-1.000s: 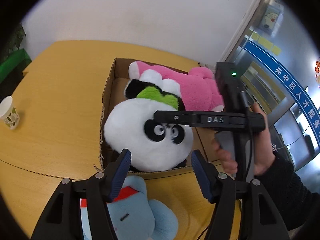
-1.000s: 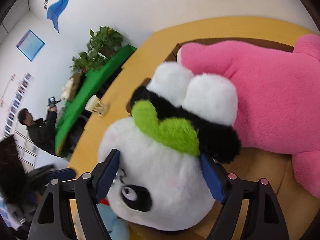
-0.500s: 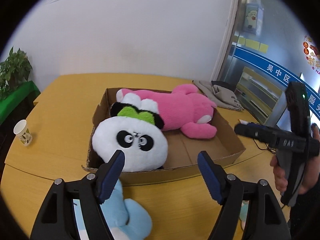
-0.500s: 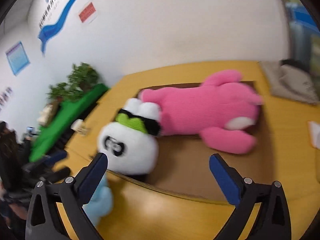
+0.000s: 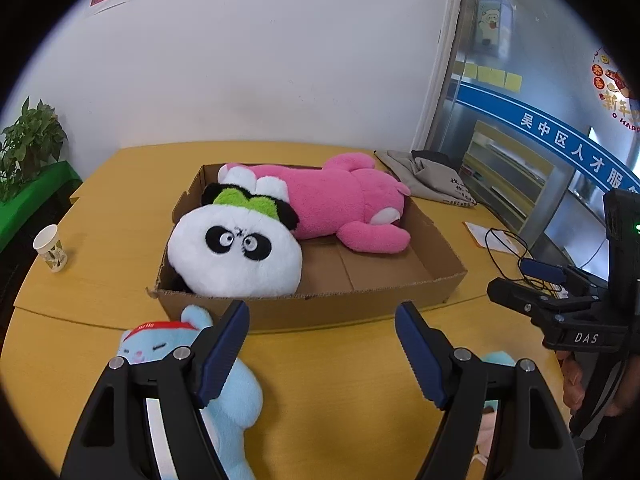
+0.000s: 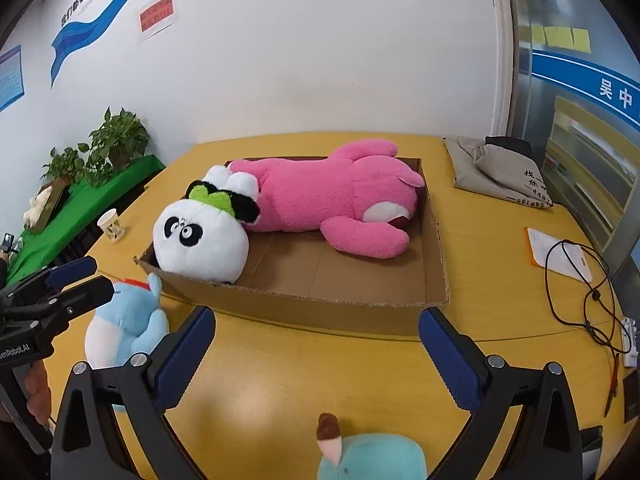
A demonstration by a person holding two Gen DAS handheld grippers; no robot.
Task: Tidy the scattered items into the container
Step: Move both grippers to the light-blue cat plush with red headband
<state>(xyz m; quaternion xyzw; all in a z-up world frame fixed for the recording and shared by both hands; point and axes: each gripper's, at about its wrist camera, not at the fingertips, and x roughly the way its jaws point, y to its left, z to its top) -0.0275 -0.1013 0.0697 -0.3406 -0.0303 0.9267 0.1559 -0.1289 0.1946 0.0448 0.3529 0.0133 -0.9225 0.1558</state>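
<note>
A cardboard box (image 5: pixel 360 304) (image 6: pixel 320 308) on the yellow table holds a panda plush (image 5: pixel 236 252) (image 6: pixel 200 244) at its near left corner and a pink plush (image 5: pixel 340 204) (image 6: pixel 340 204) along the back. A light blue plush with a red headband (image 5: pixel 160 352) (image 6: pixel 124 320) lies on the table in front of the box. A teal plush (image 6: pixel 368 456) lies at the near edge. My left gripper (image 5: pixel 320 344) is open and empty, above the blue plush. My right gripper (image 6: pixel 316 352) is open and empty, above the teal plush.
A paper cup (image 5: pixel 50 248) (image 6: pixel 112 224) stands on the table at the left. A grey cloth bag (image 6: pixel 500 172) lies at the back right. A paper sheet and black cable (image 6: pixel 576 272) lie on the right. Plants (image 6: pixel 116 144) stand on a green surface beyond the table.
Both grippers have pulled back and up from the box. The right gripper has opened off the panda, which now rests in the box. The blue and teal plushes have come into view.
</note>
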